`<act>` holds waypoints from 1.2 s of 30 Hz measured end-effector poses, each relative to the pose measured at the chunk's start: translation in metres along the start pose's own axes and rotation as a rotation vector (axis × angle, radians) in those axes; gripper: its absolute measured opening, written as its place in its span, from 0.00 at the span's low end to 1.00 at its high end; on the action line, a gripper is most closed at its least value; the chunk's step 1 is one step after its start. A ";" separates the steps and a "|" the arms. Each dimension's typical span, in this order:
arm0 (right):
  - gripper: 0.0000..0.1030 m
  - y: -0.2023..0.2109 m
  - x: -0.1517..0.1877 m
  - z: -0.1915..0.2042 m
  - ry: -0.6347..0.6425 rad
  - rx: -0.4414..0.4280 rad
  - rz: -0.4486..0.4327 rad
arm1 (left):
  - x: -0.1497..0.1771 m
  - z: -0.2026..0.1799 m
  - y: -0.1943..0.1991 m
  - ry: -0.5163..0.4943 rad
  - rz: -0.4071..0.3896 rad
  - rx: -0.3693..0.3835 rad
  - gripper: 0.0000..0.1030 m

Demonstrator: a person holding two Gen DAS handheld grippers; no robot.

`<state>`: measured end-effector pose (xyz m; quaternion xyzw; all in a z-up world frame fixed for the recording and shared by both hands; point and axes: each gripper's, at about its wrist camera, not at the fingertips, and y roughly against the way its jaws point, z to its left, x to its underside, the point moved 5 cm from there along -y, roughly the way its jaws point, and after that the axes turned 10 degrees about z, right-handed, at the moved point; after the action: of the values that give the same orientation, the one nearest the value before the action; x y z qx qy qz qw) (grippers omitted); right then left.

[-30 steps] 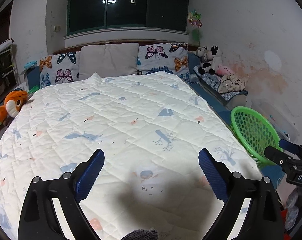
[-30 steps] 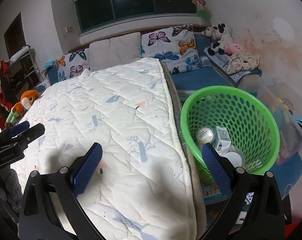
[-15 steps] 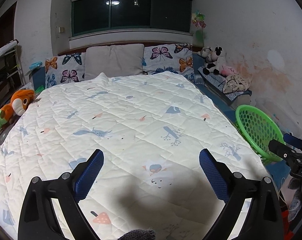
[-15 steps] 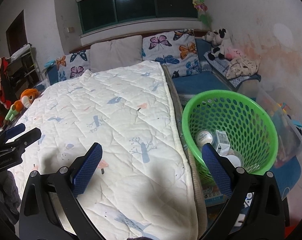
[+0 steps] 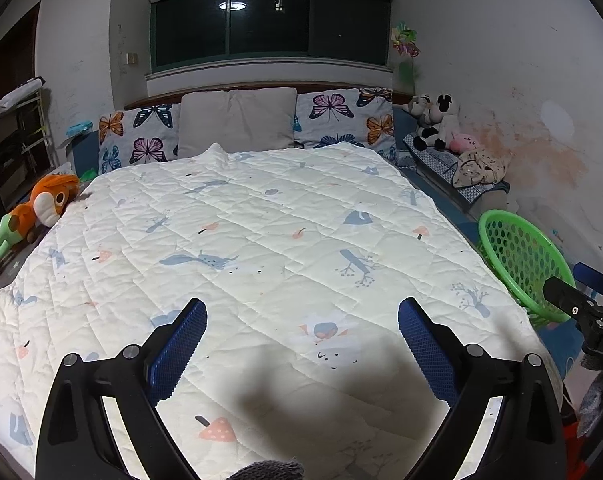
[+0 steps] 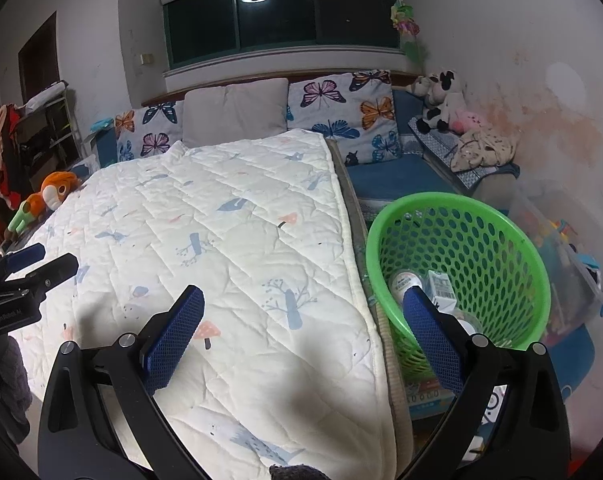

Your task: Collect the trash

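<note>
Closest to me, the left gripper (image 5: 301, 344) hangs over the foot of the bed with its blue-padded fingers spread wide apart and nothing between them, its shadow lying dark on the white quilt (image 5: 261, 248) just below; beside it the right gripper (image 6: 303, 334) is likewise spread wide and empty, one finger over the quilt's edge and the other in front of the green basket (image 6: 497, 240). That basket stands on the floor just beside the right edge of the bed, and the trash is in it: a round white lidded cup (image 6: 405, 282), a small carton with a barcode (image 6: 441, 288) touching it, and another pale round piece (image 6: 467, 322) partly hidden behind the finger. Right of the basket sits a clear plastic bin (image 6: 561, 248) with coloured things inside, too blurred to name. The quilt, printed with trees, mushrooms and foxes, covers the mattress smoothly. On the left edge of the bed lies an orange plush toy (image 5: 41, 208). Farther back, a plain grey pillow (image 5: 237, 120) leans between two butterfly-print pillows (image 5: 341, 116) against the headboard, and a black-and-white plush (image 5: 433, 120) sits with a pink one on a blue bench by the stained wall. Beyond them a dark window (image 5: 269, 20) reflects a ceiling lamp
</note>
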<state>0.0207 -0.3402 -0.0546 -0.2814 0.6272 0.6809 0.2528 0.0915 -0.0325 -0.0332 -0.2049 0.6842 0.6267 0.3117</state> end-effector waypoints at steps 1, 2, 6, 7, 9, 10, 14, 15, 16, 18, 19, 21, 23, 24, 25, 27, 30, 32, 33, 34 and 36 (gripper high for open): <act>0.96 0.000 0.001 0.000 0.002 0.000 0.000 | 0.000 0.000 0.001 -0.001 -0.001 0.000 0.90; 0.96 0.000 0.001 0.001 0.003 -0.001 -0.001 | 0.000 0.001 0.001 0.002 -0.001 -0.002 0.90; 0.96 0.001 0.001 0.002 0.006 -0.006 -0.006 | 0.000 0.001 0.003 0.001 -0.010 -0.006 0.90; 0.96 0.001 0.001 0.002 0.007 -0.006 -0.007 | 0.000 0.001 0.004 0.000 -0.013 -0.011 0.90; 0.96 0.002 0.002 0.002 0.007 -0.010 -0.007 | -0.001 0.001 0.005 0.000 -0.015 -0.013 0.90; 0.96 0.002 0.002 0.003 0.008 -0.012 -0.009 | -0.001 0.001 0.005 0.002 -0.015 -0.013 0.90; 0.96 0.004 0.002 0.006 0.019 -0.014 -0.016 | -0.001 0.001 0.007 0.008 -0.021 -0.013 0.90; 0.96 0.004 0.002 0.006 0.020 -0.013 -0.017 | -0.002 0.001 0.007 0.008 -0.024 -0.013 0.90; 0.96 0.004 0.001 0.007 0.021 -0.013 -0.017 | -0.002 0.001 0.007 0.008 -0.026 -0.014 0.90; 0.96 0.005 0.002 0.007 0.019 -0.014 -0.018 | -0.001 0.000 0.007 0.009 -0.025 -0.013 0.90; 0.96 0.004 0.002 0.006 0.019 -0.015 -0.018 | -0.001 0.000 0.007 0.009 -0.025 -0.012 0.90; 0.96 0.004 0.001 0.006 0.019 -0.017 -0.019 | -0.001 0.000 0.008 0.010 -0.028 -0.013 0.90; 0.96 0.004 0.002 0.005 0.020 -0.016 -0.018 | -0.001 0.000 0.008 0.009 -0.027 -0.010 0.90; 0.96 0.004 0.001 0.005 0.019 -0.018 -0.019 | -0.001 -0.001 0.008 0.008 -0.027 -0.011 0.90; 0.96 0.004 0.001 0.006 0.020 -0.019 -0.019 | -0.001 -0.001 0.008 0.008 -0.027 -0.010 0.90; 0.96 0.004 0.001 0.006 0.022 -0.019 -0.017 | -0.001 -0.001 0.009 0.009 -0.028 -0.008 0.90; 0.96 0.004 0.001 0.007 0.021 -0.021 -0.016 | -0.001 -0.003 0.009 0.007 -0.029 -0.008 0.90; 0.96 0.004 0.001 0.007 0.023 -0.021 -0.017 | -0.001 -0.005 0.010 0.005 -0.030 -0.009 0.90; 0.96 0.004 0.001 0.007 0.024 -0.020 -0.017 | -0.001 -0.005 0.010 0.004 -0.029 -0.008 0.90; 0.96 0.004 0.001 0.007 0.023 -0.022 -0.016 | -0.002 -0.005 0.010 0.003 -0.030 -0.009 0.90; 0.96 0.004 0.002 0.007 0.021 -0.021 -0.017 | -0.002 -0.006 0.010 0.001 -0.030 -0.008 0.90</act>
<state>0.0165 -0.3338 -0.0526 -0.2967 0.6202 0.6822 0.2490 0.0846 -0.0377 -0.0245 -0.2169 0.6787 0.6246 0.3197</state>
